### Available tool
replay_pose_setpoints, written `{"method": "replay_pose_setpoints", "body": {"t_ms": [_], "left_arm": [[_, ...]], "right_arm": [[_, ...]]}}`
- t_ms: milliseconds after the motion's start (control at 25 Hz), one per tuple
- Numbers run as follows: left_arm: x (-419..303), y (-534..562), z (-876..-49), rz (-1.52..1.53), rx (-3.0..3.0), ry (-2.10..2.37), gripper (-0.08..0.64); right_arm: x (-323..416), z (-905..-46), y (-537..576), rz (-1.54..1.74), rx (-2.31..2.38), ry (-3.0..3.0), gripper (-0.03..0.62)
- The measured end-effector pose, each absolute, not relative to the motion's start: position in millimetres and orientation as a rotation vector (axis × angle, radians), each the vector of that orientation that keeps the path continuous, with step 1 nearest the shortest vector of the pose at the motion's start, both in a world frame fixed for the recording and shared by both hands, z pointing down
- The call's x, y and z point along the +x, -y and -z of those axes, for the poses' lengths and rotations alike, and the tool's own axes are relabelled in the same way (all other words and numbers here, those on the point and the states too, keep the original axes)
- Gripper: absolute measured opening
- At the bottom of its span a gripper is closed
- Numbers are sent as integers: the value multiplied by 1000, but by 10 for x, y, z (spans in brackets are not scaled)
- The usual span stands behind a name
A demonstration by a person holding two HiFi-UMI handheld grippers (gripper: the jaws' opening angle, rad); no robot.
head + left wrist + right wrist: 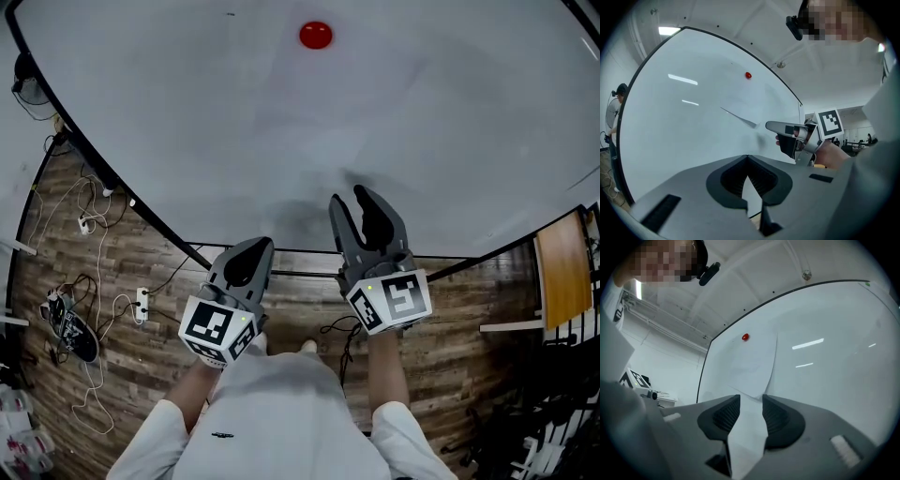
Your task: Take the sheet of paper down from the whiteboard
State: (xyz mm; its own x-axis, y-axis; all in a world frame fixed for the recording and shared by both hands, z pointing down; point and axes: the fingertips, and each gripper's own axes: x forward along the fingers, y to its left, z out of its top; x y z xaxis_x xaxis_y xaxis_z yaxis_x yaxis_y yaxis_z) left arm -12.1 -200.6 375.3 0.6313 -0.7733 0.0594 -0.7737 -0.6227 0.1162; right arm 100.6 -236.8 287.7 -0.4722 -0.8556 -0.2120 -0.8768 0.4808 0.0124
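A white sheet of paper (754, 366) hangs on the whiteboard (450, 122) under a red magnet (316, 35). It is hard to tell from the board in the head view. In the left gripper view the paper's (740, 101) lower edge stands off the board. My right gripper (349, 199) is open, its tips at the board by the sheet's bottom corner. In the right gripper view the right gripper (749, 398) has that corner just beyond its gap, and I cannot tell if it touches. My left gripper (251, 248) is shut, lower and to the left, with nothing seen in it.
The whiteboard's dark bottom frame (281, 251) runs just above my hands. On the wood floor at left lie cables, a power strip (141, 305) and a shoe (73, 336). A wooden board (562, 267) stands at right. A person (611, 112) stands far left.
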Motion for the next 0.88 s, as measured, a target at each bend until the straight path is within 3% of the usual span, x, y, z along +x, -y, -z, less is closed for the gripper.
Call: {"method": "replay_pose_setpoints", "body": {"t_ms": [880], "left_arm": [[-65,2131,-3723,36,2714,1290,-2]], "right_arm": [[913,-2701,2809,1,-1346,-2566,149]]}}
